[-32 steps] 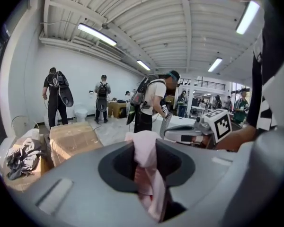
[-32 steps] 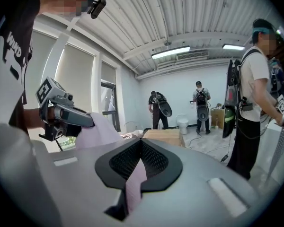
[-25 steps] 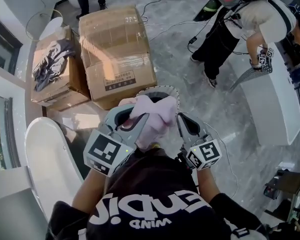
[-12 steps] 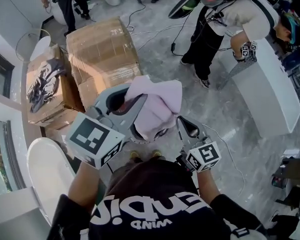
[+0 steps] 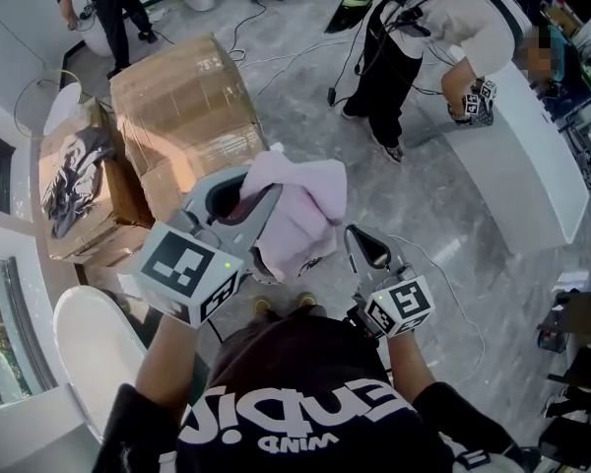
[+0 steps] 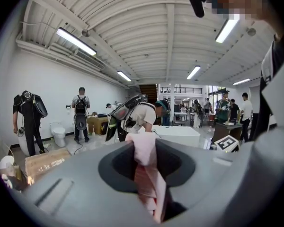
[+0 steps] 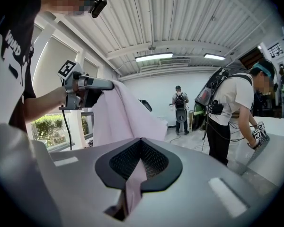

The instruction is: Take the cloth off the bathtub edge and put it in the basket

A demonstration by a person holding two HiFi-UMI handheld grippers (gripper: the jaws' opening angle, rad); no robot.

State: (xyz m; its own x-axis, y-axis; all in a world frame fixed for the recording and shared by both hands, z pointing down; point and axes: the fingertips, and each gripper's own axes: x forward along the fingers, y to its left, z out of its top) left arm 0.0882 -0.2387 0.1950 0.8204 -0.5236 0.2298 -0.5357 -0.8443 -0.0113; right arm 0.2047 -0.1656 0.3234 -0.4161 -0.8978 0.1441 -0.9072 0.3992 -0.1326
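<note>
The pink cloth hangs in the air in front of me, held between both grippers. My left gripper is raised and shut on the cloth's top edge; in the left gripper view the cloth is pinched between the jaws of that gripper. My right gripper sits lower and to the right, with a thin strip of cloth nipped in its jaws. The right gripper view also shows the left gripper holding up the draped cloth. A white bathtub lies at my lower left. The cloth hides the basket.
Two cardboard boxes stand ahead on the left, one with a dark rag on it. A person bends over a second white tub at the right. Cables run across the marble floor. More people stand at the back.
My left gripper has risen with the cloth, lifting it higher and spreading it. The round basket that showed beneath the cloth a second ago is now covered. The right gripper has hardly moved.
</note>
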